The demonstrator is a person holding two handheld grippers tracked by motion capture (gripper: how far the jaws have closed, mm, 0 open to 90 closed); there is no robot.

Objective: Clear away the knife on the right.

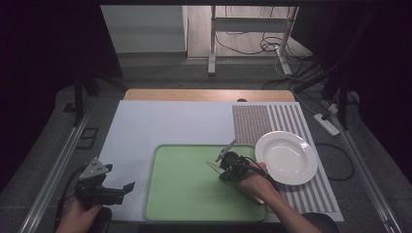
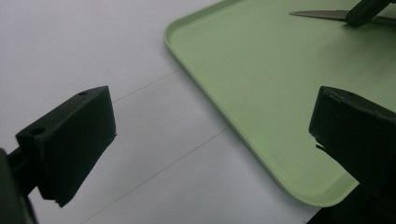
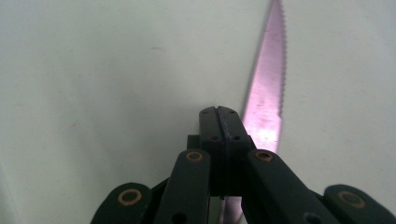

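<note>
At the left edge of the surface (image 1: pixel 160 121), the left gripper (image 1: pixel 127 187) sits in the person's left hand (image 1: pixel 77 218), low over the white sheet just beside the green tray (image 1: pixel 194 213); in the left gripper view its two black jaws stand wide apart with nothing between them, one over the white sheet and the other over the tray's near rounded corner (image 2: pixel 322 198). Further right, on the tray's right half, lies the knife (image 1: pixel 214 167), its serrated blade flat on the green floor and pointing toward the tray's middle. The right gripper (image 1: pixel 228 167) is down over the knife; in the right gripper view its jaws are pressed together with no gap, and the knife blade (image 3: pixel 266 98) runs alongside them on the tray rather than between them, so they hold nothing. Right of the tray, a white plate (image 1: pixel 286 158) rests on the striped mat (image 1: pixel 291 116), close to the right hand (image 1: pixel 255 184).
</note>
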